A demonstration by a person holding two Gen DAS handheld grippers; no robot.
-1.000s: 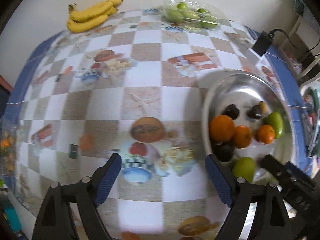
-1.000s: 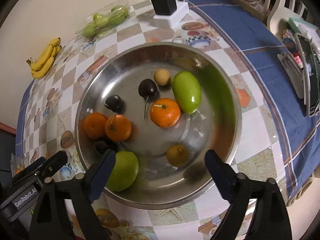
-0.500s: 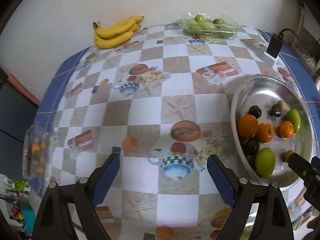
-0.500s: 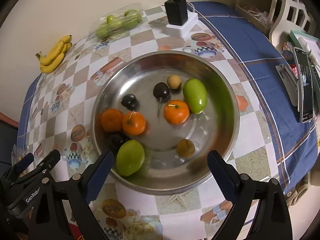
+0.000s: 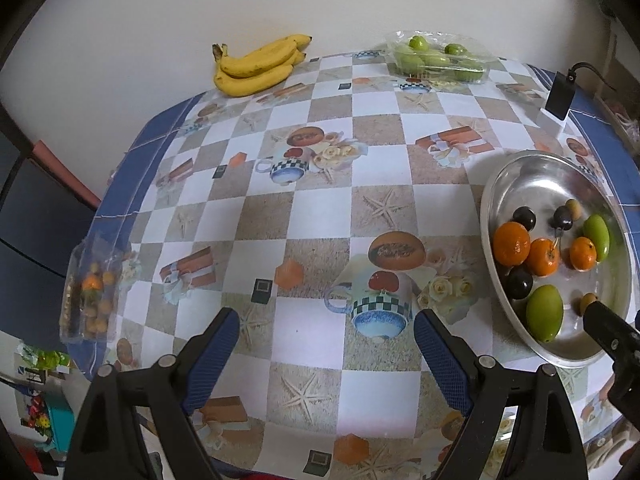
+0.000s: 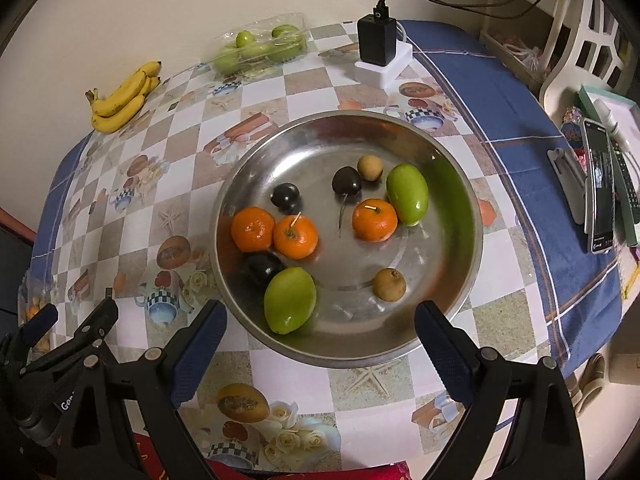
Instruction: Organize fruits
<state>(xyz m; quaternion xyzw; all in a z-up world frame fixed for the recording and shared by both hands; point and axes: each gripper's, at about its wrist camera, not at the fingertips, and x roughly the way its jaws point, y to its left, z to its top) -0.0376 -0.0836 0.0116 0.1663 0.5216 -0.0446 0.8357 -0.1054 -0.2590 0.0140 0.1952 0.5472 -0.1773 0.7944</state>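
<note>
1. While both claws are held wide and empty, the left gripper is seen over bare tablecloth and the right gripper at the bowl's near rim.
2. Oranges, green fruits and dark plums are gathered in the bowl.
3. Bananas and a clear fruit pack are set along the far edge.
4. A second pack at the left edge is blurred.
5. A charger stands behind the bowl.

Fruit lies in the bowl; bananas lie far behind, left.

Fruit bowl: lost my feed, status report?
Left claw open, empty. Right claw open, empty, at bowl rim. Bananas still outside bowl. Nothing in the way.
</note>
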